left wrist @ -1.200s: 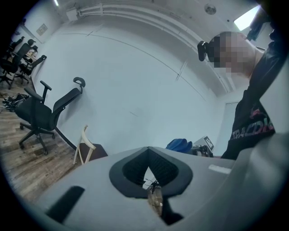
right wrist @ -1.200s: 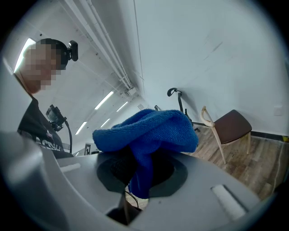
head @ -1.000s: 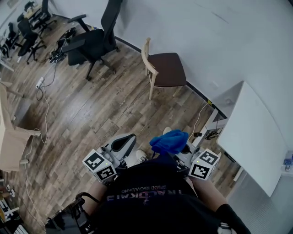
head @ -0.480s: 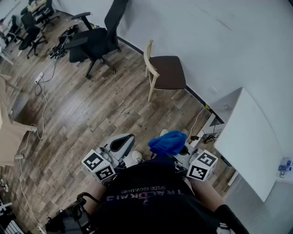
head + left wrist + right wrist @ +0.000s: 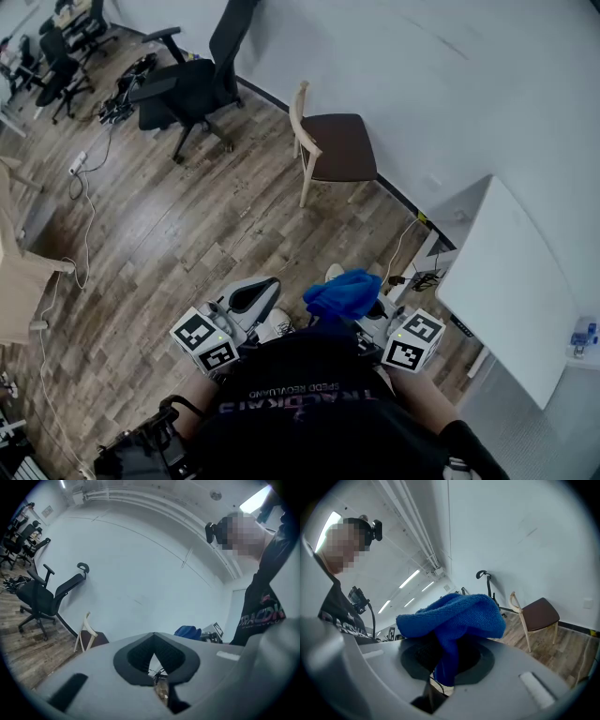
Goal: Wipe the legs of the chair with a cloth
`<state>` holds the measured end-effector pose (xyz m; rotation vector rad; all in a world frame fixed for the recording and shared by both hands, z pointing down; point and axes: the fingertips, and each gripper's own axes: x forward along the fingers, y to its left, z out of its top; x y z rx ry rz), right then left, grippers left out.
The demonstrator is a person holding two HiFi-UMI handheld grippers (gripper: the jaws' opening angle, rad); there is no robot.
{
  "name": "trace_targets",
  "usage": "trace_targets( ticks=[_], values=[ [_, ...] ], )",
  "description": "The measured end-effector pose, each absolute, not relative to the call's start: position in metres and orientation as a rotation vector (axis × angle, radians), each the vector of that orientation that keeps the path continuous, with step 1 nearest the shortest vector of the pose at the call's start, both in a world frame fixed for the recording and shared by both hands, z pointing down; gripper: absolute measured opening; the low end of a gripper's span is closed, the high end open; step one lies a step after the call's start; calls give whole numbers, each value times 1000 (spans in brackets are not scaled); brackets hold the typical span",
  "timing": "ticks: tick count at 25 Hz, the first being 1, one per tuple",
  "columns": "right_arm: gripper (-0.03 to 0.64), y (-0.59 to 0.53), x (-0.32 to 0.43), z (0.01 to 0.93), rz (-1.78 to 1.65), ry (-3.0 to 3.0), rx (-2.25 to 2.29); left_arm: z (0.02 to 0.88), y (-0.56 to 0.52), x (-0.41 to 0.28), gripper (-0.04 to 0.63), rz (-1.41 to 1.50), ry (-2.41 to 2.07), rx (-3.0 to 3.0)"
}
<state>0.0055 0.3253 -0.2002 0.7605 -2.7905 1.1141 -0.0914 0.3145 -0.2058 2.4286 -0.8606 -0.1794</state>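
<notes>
One cloth (image 5: 454, 616) is clamped in my right gripper (image 5: 445, 667), left gripper (image 5: 157, 667) closed empty; next I should carry it to the legs of the chair (image 5: 342, 145).

Open wood floor (image 5: 187, 234) up to the chair (image 5: 333, 145), wall (image 5: 422, 75) close behind it, white table (image 5: 511, 281) at right, office chair (image 5: 187, 84) left

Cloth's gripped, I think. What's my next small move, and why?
Probably step toward the chair and bring the right tool down toward its nearest leg. The blue cloth is already clamped in that tool, but the chair stands well off by the wall, so nothing can be wiped from here.
</notes>
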Motion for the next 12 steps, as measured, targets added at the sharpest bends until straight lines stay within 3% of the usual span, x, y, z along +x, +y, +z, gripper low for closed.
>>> trace_targets(
  ticks=[12],
  values=[
    [64, 338, 13, -201, 1102, -2804, 766, -204, 326, -85, -3, -203, -861, 2409]
  ],
)
